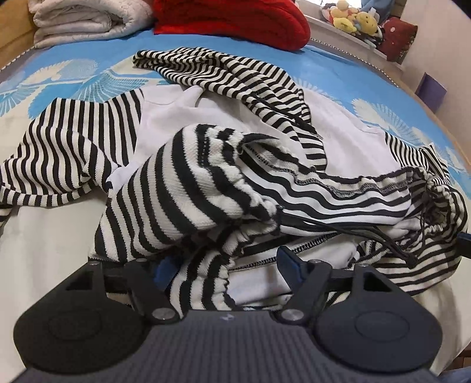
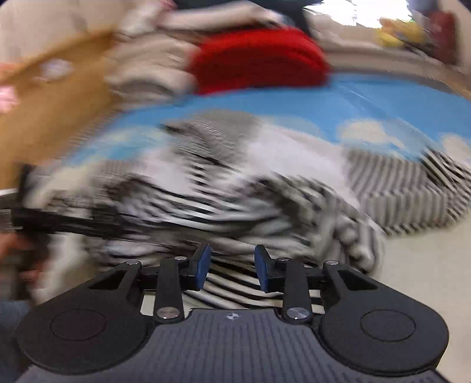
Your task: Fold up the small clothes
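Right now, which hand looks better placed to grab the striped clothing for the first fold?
Probably left: the left gripper already has the striped garment bunched between its open fingers in a sharp view; the right gripper view is blurred.

Blue patterned bedsheet [image 1: 206, 47]; red knit [image 1: 232, 20] beside folded pale blanket [image 1: 88, 20] (both at bed's far end); plush toys [image 1: 353, 17] on ledge.

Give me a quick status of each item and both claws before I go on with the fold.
Striped garment: crumpled, unfolded, partly inside out, seams showing.
Drawstring: loose, trailing over the fabric.
Left claw: open wide, striped fabric bunched between the pads.
Right claw: partly open over striped fabric, view blurred, no grip evident.
Red knit: lying folded at the bed's far end.
White blanket: folded beside the red knit.
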